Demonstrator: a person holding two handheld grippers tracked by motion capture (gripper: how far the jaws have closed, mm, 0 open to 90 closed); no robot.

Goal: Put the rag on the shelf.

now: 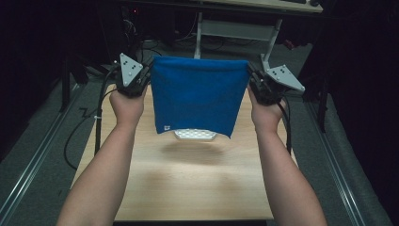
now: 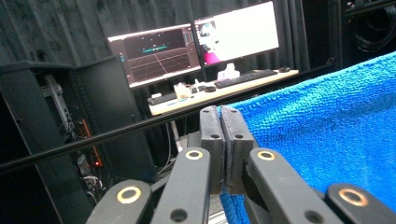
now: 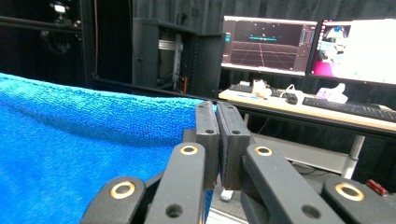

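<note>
Above wooden table (image 1: pixel 188 188), square terry cloth (image 1: pixel 200 94)

A pale wooden worktop (image 1: pixel 197 183) stands on a grey floor (image 1: pixel 42 155), and on it lies a white perforated object (image 1: pixel 195 135), partly hidden so that its kind cannot be told. Beyond, against black curtains (image 2: pixel 60 23), a farther desk (image 3: pixel 299 108) carries two lit monitors side by side, one showing a dark grid (image 3: pixel 268 44) and one mostly white (image 3: pixel 359 51), with a black keyboard (image 3: pixel 348 108) and small white items in front of them. Beside that desk stands a dark equipment rack (image 3: pixel 173 58) with cables inside, and a thin black bar (image 2: pixel 93 137) runs level in front of it
</note>
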